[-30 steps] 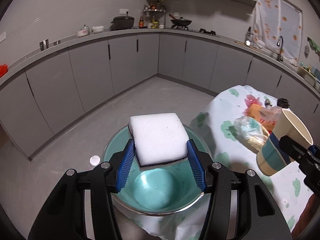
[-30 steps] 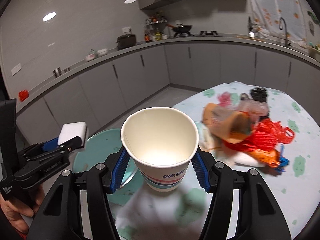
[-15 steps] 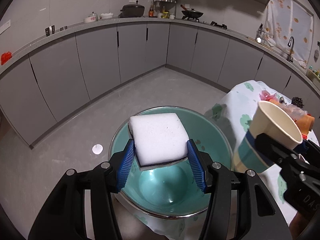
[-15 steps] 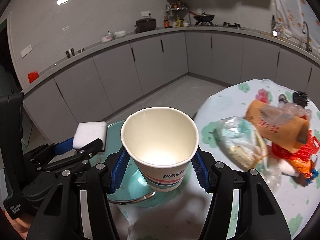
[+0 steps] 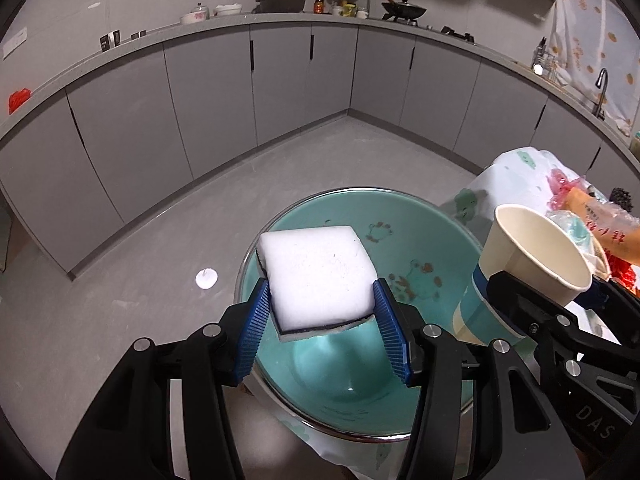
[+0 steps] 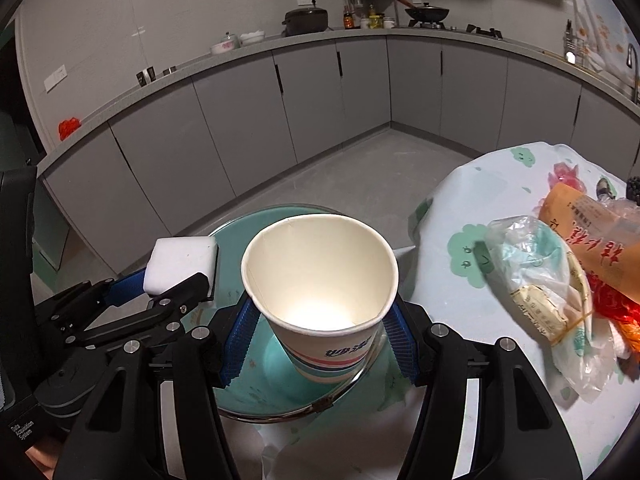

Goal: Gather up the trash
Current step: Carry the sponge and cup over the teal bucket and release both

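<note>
My left gripper [image 5: 326, 320] is shut on a white sponge [image 5: 316, 276] with a dark underside, held above a teal metal-rimmed bowl [image 5: 424, 240]. My right gripper [image 6: 318, 340] is shut on an empty paper cup [image 6: 320, 276] with blue and red stripes, also over the bowl [image 6: 264, 364]. In the left wrist view the cup [image 5: 532, 264] hangs at the bowl's right side. In the right wrist view the sponge [image 6: 182, 266] and left gripper [image 6: 176, 280] sit just left of the cup.
The bowl stands at the near edge of a table with a white clover-print cloth [image 6: 452, 216]. Trash lies on it: a clear plastic bag [image 6: 536, 264], an orange wrapper [image 6: 588, 224], red plastic [image 6: 616, 300]. Grey cabinets [image 5: 208, 92] and floor lie beyond.
Both grippers have come down and leftward over the bowl, which now looks larger beneath them. The cup has moved closer to the sponge. The trash pile has slid to the right edge.
</note>
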